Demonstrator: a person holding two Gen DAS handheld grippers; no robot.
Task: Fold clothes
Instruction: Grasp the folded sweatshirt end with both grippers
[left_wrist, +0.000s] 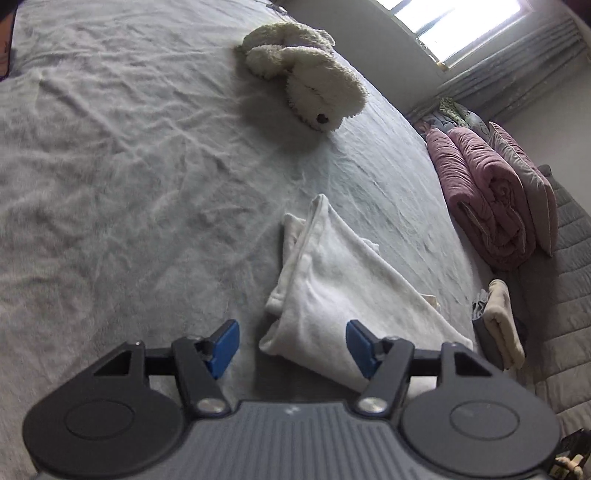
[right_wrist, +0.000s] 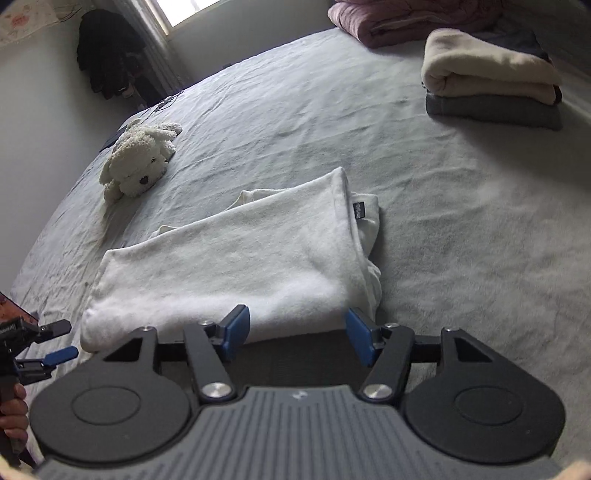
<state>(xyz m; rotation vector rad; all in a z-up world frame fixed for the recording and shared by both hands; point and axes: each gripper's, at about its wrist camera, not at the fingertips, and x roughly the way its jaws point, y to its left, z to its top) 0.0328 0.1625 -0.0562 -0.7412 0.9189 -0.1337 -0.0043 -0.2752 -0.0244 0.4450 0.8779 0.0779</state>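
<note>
We see a white garment (right_wrist: 236, 254) of soft, matt, slightly napped cloth lying on the bed (right_wrist: 461, 229), whose grey sheet is matt and creased. Beyond the garment, the plush dog (right_wrist: 138, 162) has shaggy cream pile. Each tool, left (left_wrist: 293, 345) and right (right_wrist: 297, 338), has matt black plastic arms, smooth blue pads (right_wrist: 236, 330) and shiny metal screws.

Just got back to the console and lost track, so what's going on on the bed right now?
A person is folding clothes with two handheld grippers. A white garment lies partly folded on the grey bed. The left gripper and the right gripper both hang at its near edge with jaws open, holding nothing. A folded cream and grey stack sits farther off, a plush dog lies beyond the garment, and pink bedding is rolled at the bed's edge.
</note>
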